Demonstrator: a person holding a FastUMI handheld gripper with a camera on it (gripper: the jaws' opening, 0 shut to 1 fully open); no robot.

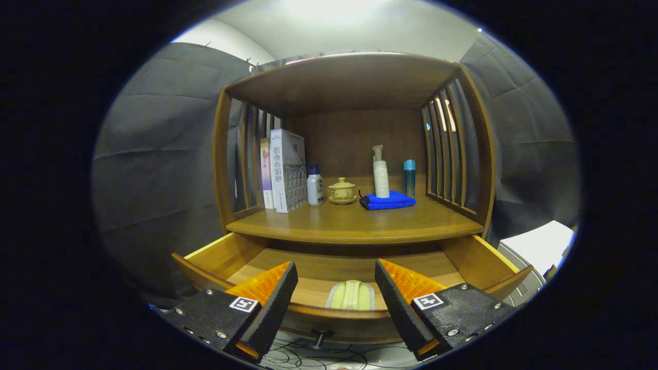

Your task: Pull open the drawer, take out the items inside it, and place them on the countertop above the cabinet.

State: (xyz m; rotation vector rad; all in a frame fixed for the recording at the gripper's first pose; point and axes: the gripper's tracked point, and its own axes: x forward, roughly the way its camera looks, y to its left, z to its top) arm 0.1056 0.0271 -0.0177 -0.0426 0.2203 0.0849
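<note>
Hand-held gripper (336,303), seen from behind along two wedge-shaped fingers (275,303), spread wide apart with nothing between. Inner faces flat, rough and grainy in texture. Upper surfaces ribbed in fine ridges, tapering toward the tips. Behind each finger, a blocky mounting plate (211,316) fastened with small round silver screws at the corners. On top of each plate, a small square white marker (243,304) printed with a dark geometric pattern, one per side.
</note>
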